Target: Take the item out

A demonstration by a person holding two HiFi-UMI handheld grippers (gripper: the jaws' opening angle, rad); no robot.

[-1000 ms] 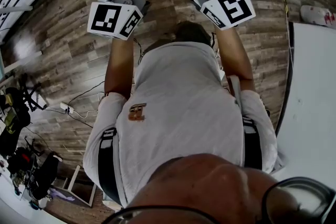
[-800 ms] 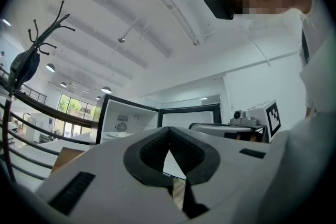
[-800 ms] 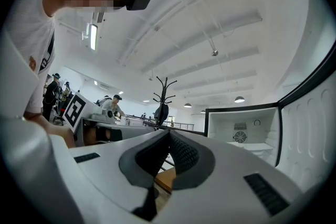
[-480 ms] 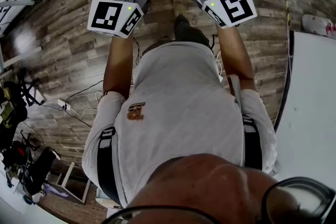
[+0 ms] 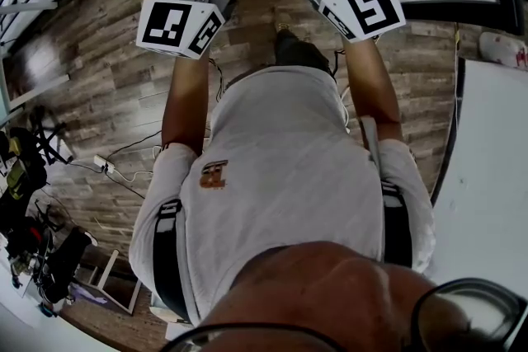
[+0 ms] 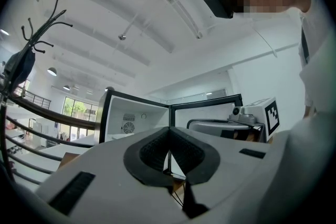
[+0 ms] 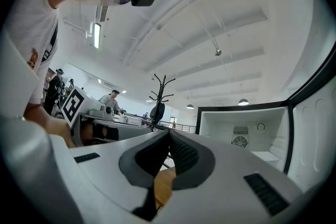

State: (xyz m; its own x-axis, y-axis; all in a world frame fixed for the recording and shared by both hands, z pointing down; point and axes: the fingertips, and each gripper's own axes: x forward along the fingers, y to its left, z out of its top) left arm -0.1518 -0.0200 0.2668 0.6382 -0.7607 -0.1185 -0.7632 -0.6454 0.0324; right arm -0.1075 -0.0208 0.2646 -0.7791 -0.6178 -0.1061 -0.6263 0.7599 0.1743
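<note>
The left claw (image 6: 169, 129) and the right claw (image 7: 169, 134) are each closed pad to pad, with nothing between the pads. Both face an open white cabinet (image 7: 247, 131). The item cannot be made out in it.

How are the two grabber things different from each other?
The left gripper carries a marker cube showing two patterned faces; the right gripper has a cube showing mainly one, with a different pattern. In the head view the right gripper sits slightly higher than the left. Both have jaws shut on nothing.
</note>
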